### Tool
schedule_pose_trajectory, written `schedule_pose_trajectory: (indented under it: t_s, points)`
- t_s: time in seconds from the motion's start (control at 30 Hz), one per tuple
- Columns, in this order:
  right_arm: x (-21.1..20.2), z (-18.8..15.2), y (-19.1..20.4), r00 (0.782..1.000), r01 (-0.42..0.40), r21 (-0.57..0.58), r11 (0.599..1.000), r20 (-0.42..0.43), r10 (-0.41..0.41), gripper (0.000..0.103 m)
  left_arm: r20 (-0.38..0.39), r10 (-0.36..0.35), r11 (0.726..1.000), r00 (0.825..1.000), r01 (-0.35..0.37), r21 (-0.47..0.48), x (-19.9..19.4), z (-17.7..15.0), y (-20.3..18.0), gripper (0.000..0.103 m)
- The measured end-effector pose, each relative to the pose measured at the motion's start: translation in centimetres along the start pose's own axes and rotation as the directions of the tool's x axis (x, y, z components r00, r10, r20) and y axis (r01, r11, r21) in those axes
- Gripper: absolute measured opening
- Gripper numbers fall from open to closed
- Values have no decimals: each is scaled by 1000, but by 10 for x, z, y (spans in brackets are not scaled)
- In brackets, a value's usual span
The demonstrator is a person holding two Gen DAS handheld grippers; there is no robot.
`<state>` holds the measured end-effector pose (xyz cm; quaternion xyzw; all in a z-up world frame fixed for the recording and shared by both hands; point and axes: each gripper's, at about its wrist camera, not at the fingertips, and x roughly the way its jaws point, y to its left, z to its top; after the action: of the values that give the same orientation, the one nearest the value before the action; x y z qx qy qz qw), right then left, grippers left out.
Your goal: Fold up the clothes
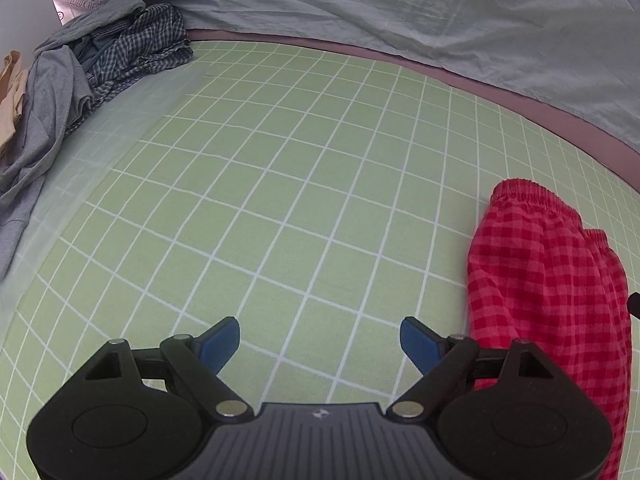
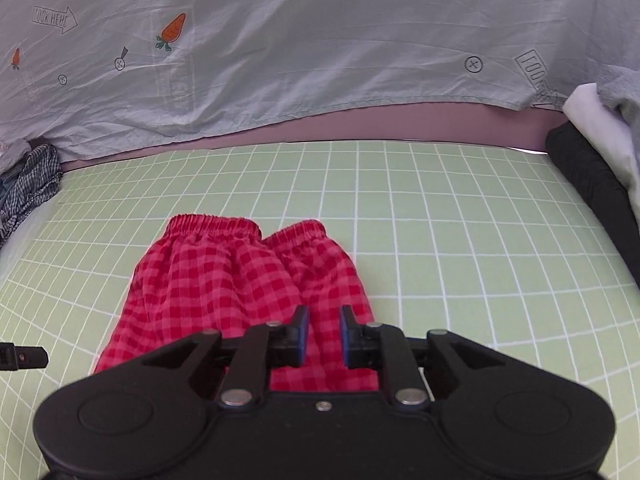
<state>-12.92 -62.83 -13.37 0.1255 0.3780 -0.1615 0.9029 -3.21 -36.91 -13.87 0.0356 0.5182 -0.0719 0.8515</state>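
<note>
Red checked shorts (image 2: 240, 280) lie folded on the green grid mat (image 2: 440, 240), elastic waistband toward the far side. My right gripper (image 2: 323, 326) hovers over their near part, jaws a narrow gap apart with fabric showing between them, not clamped. In the left wrist view the shorts (image 1: 548, 280) lie at the right. My left gripper (image 1: 320, 340) is wide open and empty over the bare mat (image 1: 280, 200), to the left of the shorts.
A pale sheet with carrot prints (image 2: 280, 40) hangs along the far side. A heap of grey and blue-checked clothes (image 1: 100, 60) lies at the mat's far left. Dark and white garments (image 2: 592, 160) lie at the right edge.
</note>
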Motion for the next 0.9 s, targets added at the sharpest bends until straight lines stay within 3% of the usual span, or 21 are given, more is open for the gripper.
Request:
schedule_pose_trajectory:
  t_s: [0.1, 0.27, 0.33, 0.4, 0.53, 0.73, 0.83, 0.9]
  points:
    - [18, 11, 4, 999, -48, 1, 999, -16, 48, 22, -10, -3, 1000, 1000, 3, 23, 11, 8, -9, 88]
    - [25, 14, 6, 998, -63, -9, 998, -16, 63, 22, -18, -17, 998, 1000, 18, 57, 21, 15, -21, 88]
    - [27, 15, 7, 998, -67, -13, 998, -15, 67, 17, -13, -21, 998, 1000, 21, 66, 23, 17, -24, 88]
    - [29, 15, 8, 997, -72, -18, 997, -14, 71, 1, -8, -21, 997, 1000, 21, 68, 23, 17, -25, 88]
    - [27, 17, 9, 997, -73, -24, 997, 7, 74, 0, 1, -20, 998, 1000, 20, 61, 21, 12, -24, 88]
    - [-7, 16, -11, 988, 57, 32, 998, 142, -61, 0, 3, -15, 999, 1000, 15, 47, 17, 0, -23, 88]
    - [8, 8, -28, 988, 138, 60, 989, 66, -142, 2, -3, -23, 999, 1000, 23, 48, 16, -8, -22, 88]
    - [8, 3, -35, 986, 160, 89, 983, 37, -164, 9, -4, -27, 998, 1000, 27, 49, 13, -13, -20, 88]
